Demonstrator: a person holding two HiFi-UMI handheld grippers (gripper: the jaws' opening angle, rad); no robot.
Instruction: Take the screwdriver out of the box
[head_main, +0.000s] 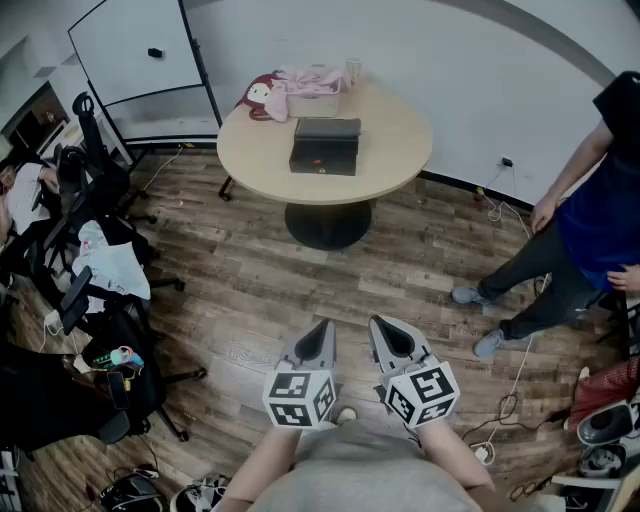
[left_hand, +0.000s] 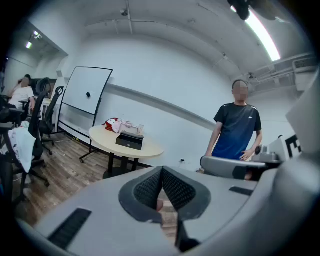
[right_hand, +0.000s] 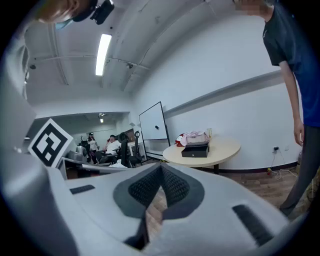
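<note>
Box (head_main: 324, 146) near table (head_main: 400, 155) edge, open floor (head_main: 300, 285)

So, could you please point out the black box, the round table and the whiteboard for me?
black box (head_main: 330, 155): head view, on its front face.
round table (head_main: 395, 140): head view, on the bare tabletop right of the box.
whiteboard (head_main: 130, 45): head view, on the middle of its white panel.

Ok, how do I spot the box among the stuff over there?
Look at the round beige table ahead. The box sits near its middle, lid shut. It is the only flat black case there; behind it lie a pink bundle and a clear cup.
</note>
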